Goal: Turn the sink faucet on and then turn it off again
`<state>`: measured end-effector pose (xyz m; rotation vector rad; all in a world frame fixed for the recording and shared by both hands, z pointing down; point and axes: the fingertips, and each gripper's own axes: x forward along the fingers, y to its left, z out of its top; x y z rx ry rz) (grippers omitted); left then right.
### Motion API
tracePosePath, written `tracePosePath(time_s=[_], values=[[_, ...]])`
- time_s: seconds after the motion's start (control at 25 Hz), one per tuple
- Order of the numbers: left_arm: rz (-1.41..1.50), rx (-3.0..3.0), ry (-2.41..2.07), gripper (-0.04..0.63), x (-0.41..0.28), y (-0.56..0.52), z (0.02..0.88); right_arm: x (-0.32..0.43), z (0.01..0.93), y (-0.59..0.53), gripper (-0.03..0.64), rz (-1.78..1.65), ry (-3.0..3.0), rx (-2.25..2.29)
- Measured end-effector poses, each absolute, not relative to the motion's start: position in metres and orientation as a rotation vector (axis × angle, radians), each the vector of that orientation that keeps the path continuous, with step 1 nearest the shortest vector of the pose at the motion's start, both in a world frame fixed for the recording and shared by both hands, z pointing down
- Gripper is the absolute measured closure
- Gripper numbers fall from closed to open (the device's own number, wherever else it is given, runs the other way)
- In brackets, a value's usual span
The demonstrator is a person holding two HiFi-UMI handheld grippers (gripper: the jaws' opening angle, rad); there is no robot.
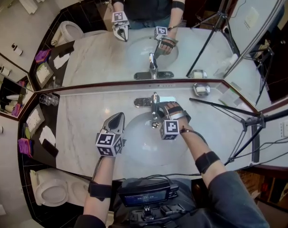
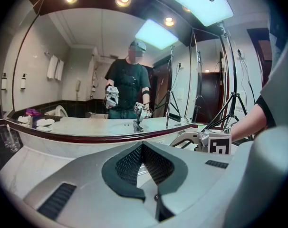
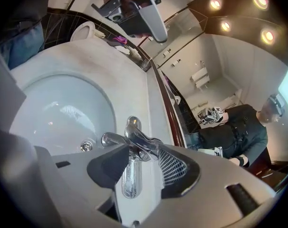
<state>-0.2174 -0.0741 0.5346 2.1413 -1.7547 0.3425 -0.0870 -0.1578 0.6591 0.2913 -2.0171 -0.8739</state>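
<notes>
Seating the right claw (image 1: 158, 110) on the lever (image 3: 143, 144) of the faucet (image 1: 152, 103) appears to be the step in hand. The jaws stand wide apart with the lever between them. One meshed pad (image 3: 172, 167) sits just beside the chrome, the other is clear of it, and no clamping shows. Centre the lever between the pads before closing. Grip near its free end, then move it in line with its hinge, because side load could let the polished metal slip. No water stream can be made out, so the turn-on stroke is probably not yet done. The left claw (image 1: 118, 118) is closed on nothing and hangs over the table (image 1: 82, 118), left of the basin (image 1: 139, 146).

The faucet stands at the back of the basin, near the mirror edge. Its spout (image 3: 108, 138) points away from the mirror, out over the basin toward the person. The base plate (image 3: 129, 182) runs lengthwise along the mirror edge, across the spout's line.
</notes>
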Motion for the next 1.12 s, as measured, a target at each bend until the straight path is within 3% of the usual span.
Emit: tracePosePath(time_s=[1.12], values=[[0.341, 2.098, -1.758, 0.609, -0.227, -0.072, 0.550, -0.115, 0.677, -0.182, 0.448, -0.664, -2.039, 0.203]])
